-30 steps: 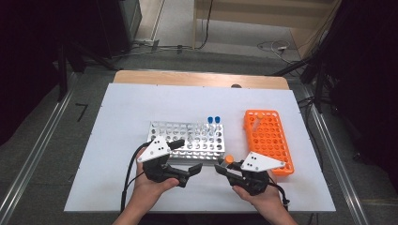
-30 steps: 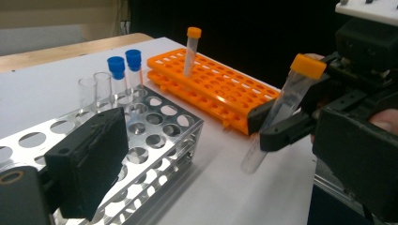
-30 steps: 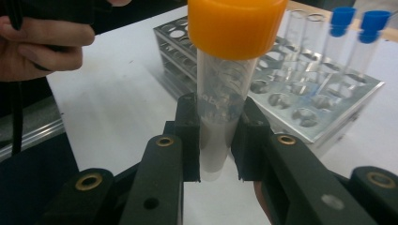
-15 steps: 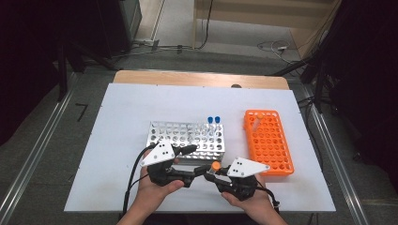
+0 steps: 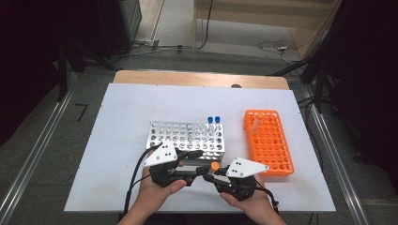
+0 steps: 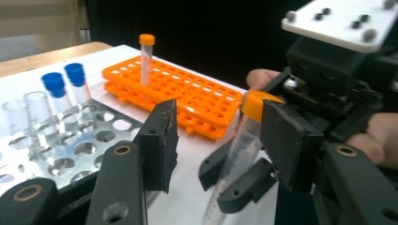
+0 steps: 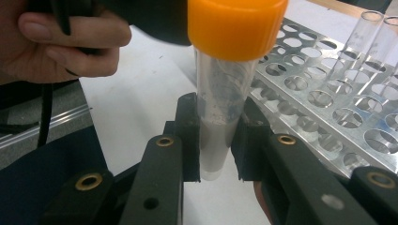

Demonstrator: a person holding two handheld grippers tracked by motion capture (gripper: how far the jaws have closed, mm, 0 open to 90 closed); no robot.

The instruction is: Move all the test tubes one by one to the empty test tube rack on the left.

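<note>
Held upright at the near edge of the tabletop point(image 5: 117, 112), an orange-capped tube point(image 7: 224, 89) is clamped low on its clear body by the right tool point(image 7: 215, 140), whose pads are pressed against both sides of the plastic. The left tool point(image 6: 220, 140) is brought in around the cap, its jaws part closed and just drawing together, one pad beside the orange cap and the other well off it, so the cap is not yet gripped. The tube is judged light, stiff and smooth, likely to slip or turn in rubber pads if squeezed gently, and liable to crack if squeezed hard; the ribbed cap is seen as the better purchase for twisting, the lower body for steadying. Behind the tools, a metal rack point(image 5: 185, 136) carrying two blue-capped tubes point(image 5: 213, 120) is seen, and beyond it an orange rack point(image 5: 267, 140) with one capped tube standing in it. Against the earlier high views, the hands are now set closer together in front of the metal rack, the left tool is swung toward the right one, and its jaws are narrower than before.
</note>
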